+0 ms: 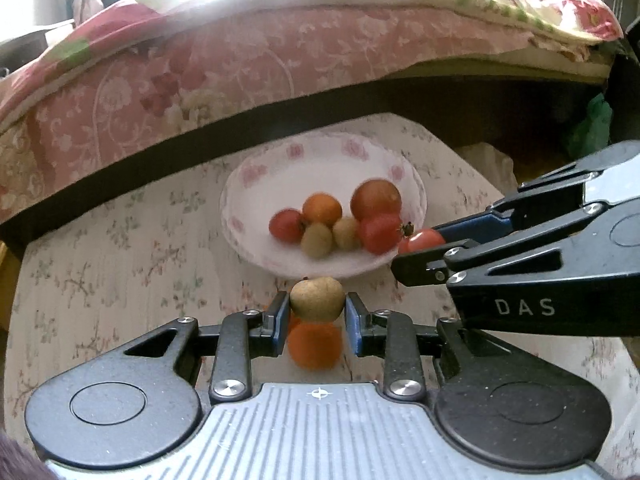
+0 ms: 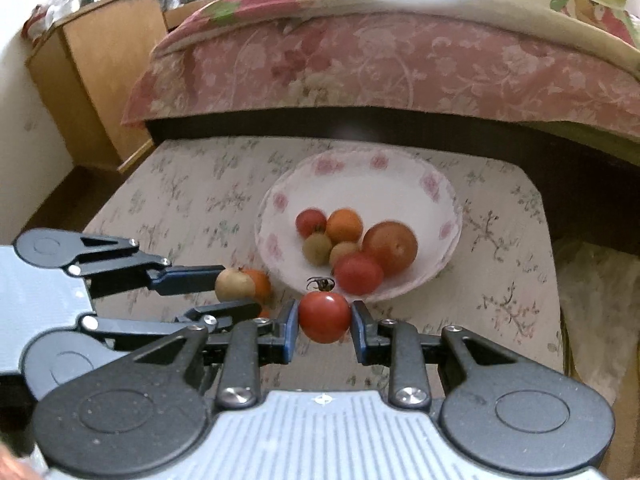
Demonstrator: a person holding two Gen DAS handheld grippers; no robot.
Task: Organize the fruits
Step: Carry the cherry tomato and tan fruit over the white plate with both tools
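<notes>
My left gripper (image 1: 317, 307) is shut on a brown kiwi (image 1: 317, 298), held above the table just short of the white floral plate (image 1: 320, 152). An orange (image 1: 315, 346) lies on the table under the kiwi. My right gripper (image 2: 325, 316) is shut on a red tomato (image 2: 324, 317) with a dark stem, near the plate's (image 2: 360, 172) front rim. In the plate lie several fruits: tomatoes, an orange, a larger reddish fruit and two kiwis. The right gripper (image 1: 416, 248) shows in the left wrist view, and the left gripper (image 2: 236, 284) with its kiwi (image 2: 234, 284) in the right wrist view.
A small table with a floral cloth (image 2: 180, 200) stands against a bed with a pink floral quilt (image 2: 360, 64). A wooden cabinet (image 2: 100, 72) stands at the far left. A pale bag (image 2: 592, 288) sits off the table's right side.
</notes>
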